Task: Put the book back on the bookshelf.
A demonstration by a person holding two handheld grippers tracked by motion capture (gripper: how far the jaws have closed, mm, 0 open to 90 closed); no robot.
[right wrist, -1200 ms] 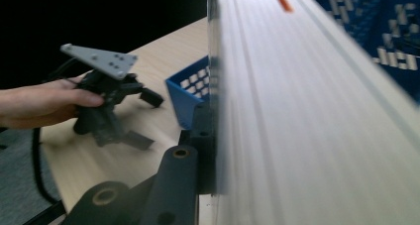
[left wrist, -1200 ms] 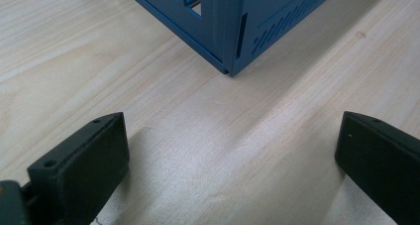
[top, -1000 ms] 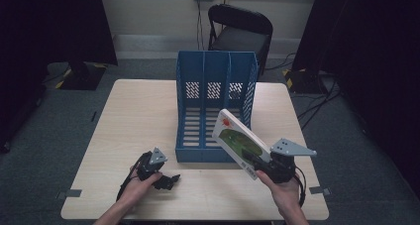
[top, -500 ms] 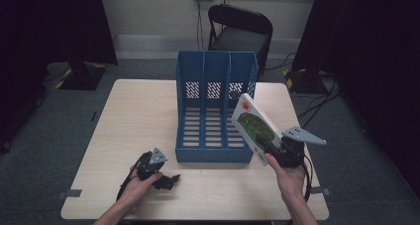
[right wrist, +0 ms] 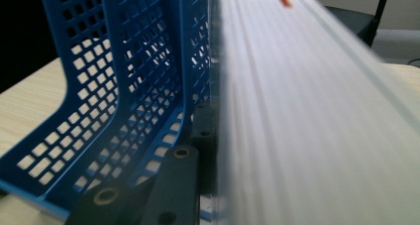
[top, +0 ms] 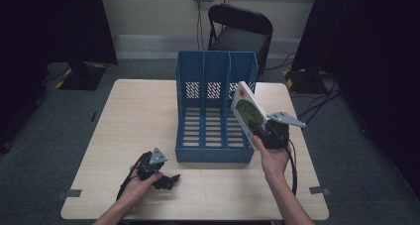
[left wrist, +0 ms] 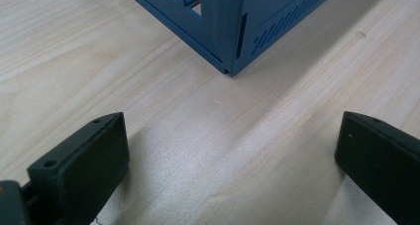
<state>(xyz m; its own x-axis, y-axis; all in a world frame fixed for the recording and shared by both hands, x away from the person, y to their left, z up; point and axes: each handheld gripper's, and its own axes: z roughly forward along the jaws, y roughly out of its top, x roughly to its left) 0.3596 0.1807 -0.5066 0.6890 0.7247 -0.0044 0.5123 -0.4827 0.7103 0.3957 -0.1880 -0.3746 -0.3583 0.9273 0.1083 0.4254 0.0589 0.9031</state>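
Right tongs [top: 262, 132] clamp a glossy flat book [top: 247, 112] beside the perforated blue file rack [top: 214, 111]; left tongs [top: 166, 179] gape empty on the bare wooden counter [top: 138, 116].

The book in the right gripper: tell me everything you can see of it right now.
The book is thin and flat, with a white cover bearing a green picture and a red spot near its top corner. The right gripper is shut on its lower edge and holds it off the table, tilted, top leaning away from the person. It hangs over the right edge of the blue file rack; whether it touches the rack I cannot tell. In the right gripper view its pale side runs close alongside the rack's perforated wall.
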